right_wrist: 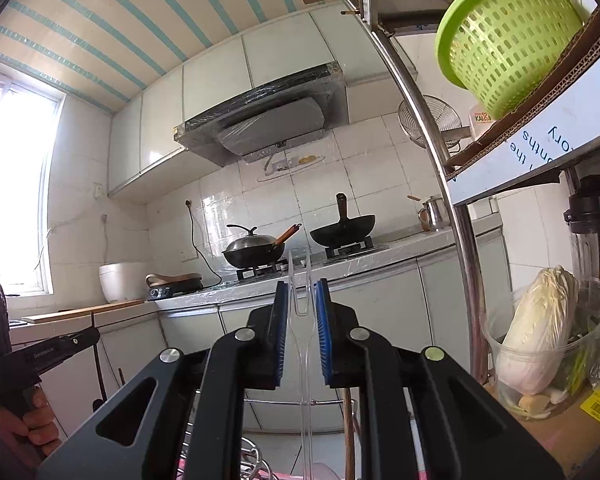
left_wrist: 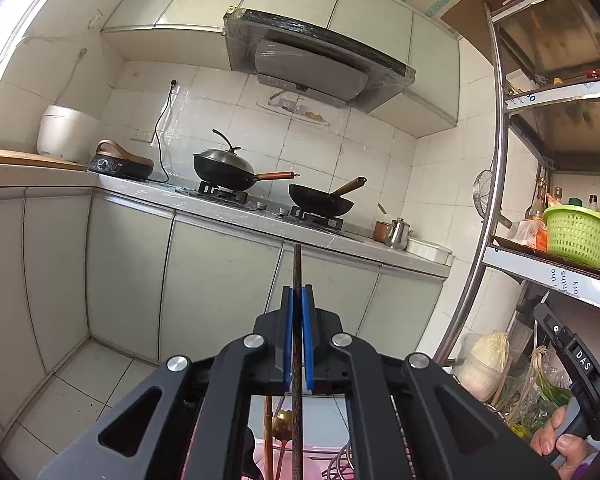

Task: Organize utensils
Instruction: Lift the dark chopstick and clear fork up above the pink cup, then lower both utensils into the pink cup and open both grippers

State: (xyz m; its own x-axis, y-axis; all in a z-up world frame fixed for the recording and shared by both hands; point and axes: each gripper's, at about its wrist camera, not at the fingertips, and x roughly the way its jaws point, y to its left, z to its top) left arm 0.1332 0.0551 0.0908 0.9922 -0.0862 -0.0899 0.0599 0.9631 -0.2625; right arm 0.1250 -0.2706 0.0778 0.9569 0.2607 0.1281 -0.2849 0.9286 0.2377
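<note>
My left gripper is shut on a thin dark chopstick that stands upright between the blue pads, its tip above them. My right gripper is shut on a clear plastic two-tined fork, tines up past the pads. Both are held in the air and point level at the kitchen counter. Under each gripper lies a pink container with wooden handles and a wire whisk; most of it is hidden. A hand shows at the right edge of the left wrist view, another hand at the left edge of the right wrist view.
Ahead runs a counter with a lidded wok and an open wok on the stove. A steel rack post stands close on the right, with a green basket on a shelf and a cabbage in a clear tub below.
</note>
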